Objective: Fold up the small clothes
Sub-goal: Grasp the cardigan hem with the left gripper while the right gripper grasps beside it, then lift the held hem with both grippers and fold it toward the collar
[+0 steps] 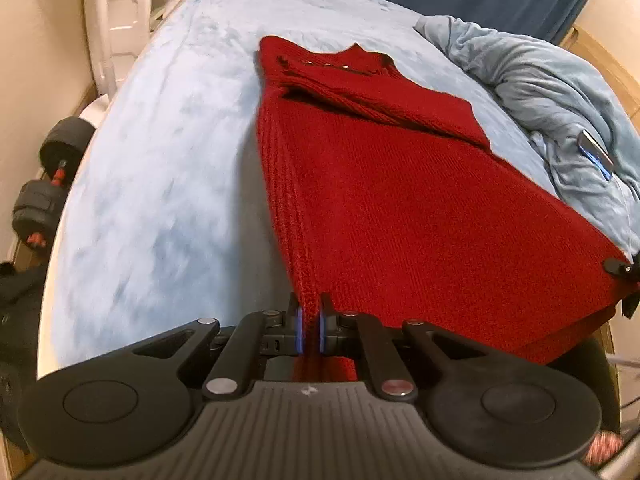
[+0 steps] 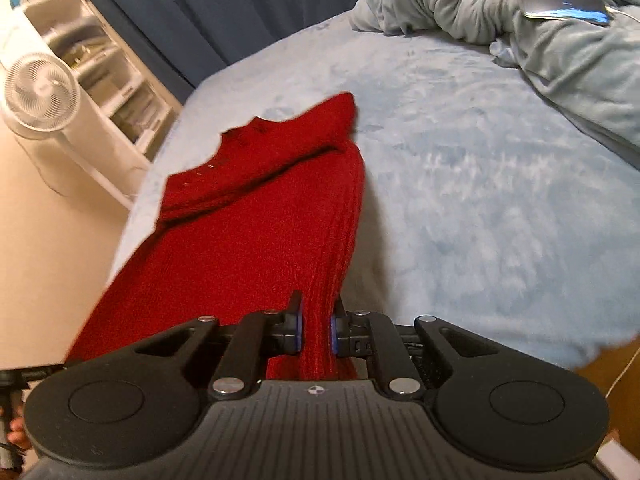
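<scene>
A red knitted sweater (image 1: 400, 184) lies stretched over the light blue bed (image 1: 160, 168), collar end far from me, with a sleeve folded across its chest. My left gripper (image 1: 310, 312) is shut on the near left corner of its ribbed hem, which is lifted off the bed. In the right wrist view the same sweater (image 2: 256, 216) runs away from the camera, and my right gripper (image 2: 318, 312) is shut on the near right corner of the hem, the knit bunched between its blue pads. The right gripper's tip (image 1: 618, 268) shows at the sweater's right edge.
A crumpled pale blue blanket (image 1: 552, 92) with a shiny flat device (image 2: 564, 4) on it lies at the bed's far right. Dumbbells (image 1: 44, 184) sit on the floor left of the bed. A white fan (image 2: 40, 92) and shelves (image 2: 116, 64) stand beyond the bed's far-left corner, by dark curtains (image 2: 224, 4).
</scene>
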Tool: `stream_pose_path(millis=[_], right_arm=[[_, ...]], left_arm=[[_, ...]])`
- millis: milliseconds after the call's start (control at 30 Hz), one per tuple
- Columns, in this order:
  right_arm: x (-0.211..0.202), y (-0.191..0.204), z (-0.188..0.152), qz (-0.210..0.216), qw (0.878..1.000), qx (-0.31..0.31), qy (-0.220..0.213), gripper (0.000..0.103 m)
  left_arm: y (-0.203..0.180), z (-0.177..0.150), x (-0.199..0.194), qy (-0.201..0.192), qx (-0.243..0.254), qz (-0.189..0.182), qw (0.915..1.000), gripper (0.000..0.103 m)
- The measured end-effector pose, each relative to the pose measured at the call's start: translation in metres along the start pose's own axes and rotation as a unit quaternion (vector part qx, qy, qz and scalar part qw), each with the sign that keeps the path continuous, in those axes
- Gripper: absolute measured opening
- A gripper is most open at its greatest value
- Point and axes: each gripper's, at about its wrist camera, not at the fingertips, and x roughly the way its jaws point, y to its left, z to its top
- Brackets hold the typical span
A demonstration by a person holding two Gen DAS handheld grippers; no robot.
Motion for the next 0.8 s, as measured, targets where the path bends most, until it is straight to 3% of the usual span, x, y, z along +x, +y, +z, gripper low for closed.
stream_pose_path(millis=[200, 367, 467, 567, 667, 800], right_arm=[[-0.043, -0.025, -0.044, -0.014, 0.999, 0.029, 0.028, 0.009], [-0.035, -0.03, -0.04, -0.016, 0.997, 0.058, 0.046, 0.009], [-0.027, -0.019, -0.013, -0.011, 0.998, 0.053, 0.042, 0.009], [-0.006, -0.014, 0.036, -0.009, 0.997, 0.068, 0.044, 0.009], [0.033, -0.01, 0.102, -0.013, 0.997, 0.071, 0.037, 0.009], [0.118, -0.006, 0.2, -0.039, 0.996, 0.077, 0.033, 0.009]], left_arm=[[0.014, -0.057, -0.027, 0.012, -0.039, -0.026, 0.9988, 0.007], [0.017, -0.052, -0.025, 0.017, -0.066, -0.041, 0.9968, 0.007], [0.017, -0.021, -0.027, 0.007, -0.076, -0.05, 0.9958, 0.007], [0.013, 0.029, -0.022, -0.006, -0.08, -0.063, 0.9947, 0.007], [0.004, 0.104, 0.0, -0.022, -0.065, -0.056, 0.9961, 0.007], [0.009, 0.224, 0.056, -0.048, -0.069, -0.033, 0.996, 0.007]])
